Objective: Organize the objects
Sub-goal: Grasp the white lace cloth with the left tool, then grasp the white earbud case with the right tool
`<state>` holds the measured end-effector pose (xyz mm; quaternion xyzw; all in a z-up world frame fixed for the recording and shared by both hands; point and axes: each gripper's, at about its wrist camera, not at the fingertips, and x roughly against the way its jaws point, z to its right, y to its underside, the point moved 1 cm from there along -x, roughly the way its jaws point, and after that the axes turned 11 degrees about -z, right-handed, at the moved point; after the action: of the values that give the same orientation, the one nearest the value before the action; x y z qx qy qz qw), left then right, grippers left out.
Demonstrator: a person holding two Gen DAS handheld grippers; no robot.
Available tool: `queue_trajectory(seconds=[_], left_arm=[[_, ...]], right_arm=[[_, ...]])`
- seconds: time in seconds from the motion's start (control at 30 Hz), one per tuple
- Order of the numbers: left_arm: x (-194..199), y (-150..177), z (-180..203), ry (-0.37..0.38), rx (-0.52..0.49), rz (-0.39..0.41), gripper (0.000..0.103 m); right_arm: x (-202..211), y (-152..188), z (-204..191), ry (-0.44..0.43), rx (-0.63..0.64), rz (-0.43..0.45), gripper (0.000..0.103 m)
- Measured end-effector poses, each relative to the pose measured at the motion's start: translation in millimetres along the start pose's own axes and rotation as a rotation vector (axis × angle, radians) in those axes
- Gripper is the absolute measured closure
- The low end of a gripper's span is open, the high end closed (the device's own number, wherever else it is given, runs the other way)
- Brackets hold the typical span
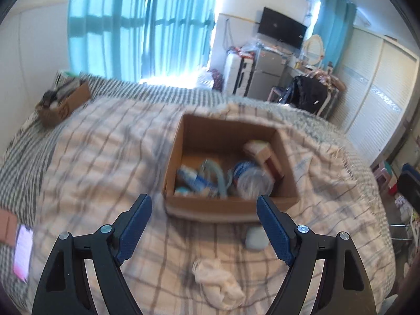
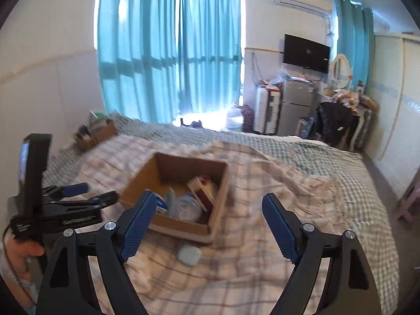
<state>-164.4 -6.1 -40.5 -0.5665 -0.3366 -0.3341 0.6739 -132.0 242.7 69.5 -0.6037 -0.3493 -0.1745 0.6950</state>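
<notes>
An open cardboard box (image 1: 287, 173) sits on the plaid blanket and holds several items, among them a round plastic container (image 1: 253, 181) and a blue-white tube (image 1: 194, 178). The box also shows in the right wrist view (image 2: 220, 199). A small pale grey-green case (image 1: 256, 239) lies just in front of the box, and shows in the right wrist view too (image 2: 189, 254). A crumpled white cloth (image 1: 218, 281) lies nearer. My left gripper (image 1: 204, 225) is open and empty above the blanket. My right gripper (image 2: 208, 225) is open and empty, with the left gripper (image 2: 76, 197) to its left.
A second cardboard box (image 1: 64, 102) full of things stands at the bed's far left corner. A pink phone (image 1: 23, 252) lies at the left edge. Beyond the bed are teal curtains (image 2: 168, 52), a fridge (image 2: 294, 105), a wall TV (image 2: 305, 52) and a wardrobe (image 1: 375, 102).
</notes>
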Motion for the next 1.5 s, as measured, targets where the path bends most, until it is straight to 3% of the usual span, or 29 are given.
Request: queue_trajectory(seconds=[0.2, 0.33, 0.4, 0.47, 0.53, 0.57, 0.7, 0.87, 1.0, 1.13, 1.23, 1.4, 1.43, 1.5], left_arm=[[-53, 38, -3, -0.041, -0.011, -0.108, 0.018], [-96, 70, 4, 0.032, -0.002, -0.238, 0.018], [-117, 85, 16, 0.086, -0.062, -0.337, 0.018], [-128, 95, 26, 0.104, -0.119, -0.380, 0.021], [-129, 102, 34, 0.047, -0.171, -0.371, 0.059], [-128, 104, 36, 0.071, -0.185, -0.385, 0.083], [-105, 100, 33, 0.090, -0.181, -0.325, 0.087], [-65, 67, 14, -0.012, -0.198, -0.193, 0.087], [-54, 35, -15, -0.099, -0.168, -0.130, 0.087], [-64, 27, -32, -0.144, -0.200, -0.130, 0.087], [-76, 25, -39, -0.078, -0.178, -0.151, 0.087], [-85, 31, -47, -0.038, -0.157, -0.182, 0.087], [-85, 32, -48, -0.031, -0.156, -0.180, 0.087], [-84, 34, -49, -0.020, -0.155, -0.178, 0.087]], right_arm=[[-42, 39, -2, 0.012, -0.029, -0.097, 0.020], [-79, 64, 1, 0.022, -0.051, -0.182, 0.020], [-92, 73, 1, 0.045, -0.050, -0.219, 0.020], [-101, 76, 1, 0.047, -0.058, -0.245, 0.020], [-108, 80, 0, 0.039, -0.066, -0.265, 0.020], [-110, 80, -1, 0.038, -0.065, -0.271, 0.020], [-114, 77, -11, 0.040, -0.045, -0.282, 0.020], [-130, 64, -28, 0.035, -0.018, -0.300, 0.020], [-170, 65, -37, 0.025, -0.035, -0.368, 0.020], [-226, 84, -49, 0.054, -0.009, -0.459, 0.021], [-252, 95, -52, 0.037, -0.007, -0.517, 0.034], [-267, 100, -58, 0.075, 0.017, -0.555, 0.036], [-264, 101, -59, 0.083, 0.024, -0.550, 0.045], [-257, 103, -60, 0.086, 0.031, -0.541, 0.047]])
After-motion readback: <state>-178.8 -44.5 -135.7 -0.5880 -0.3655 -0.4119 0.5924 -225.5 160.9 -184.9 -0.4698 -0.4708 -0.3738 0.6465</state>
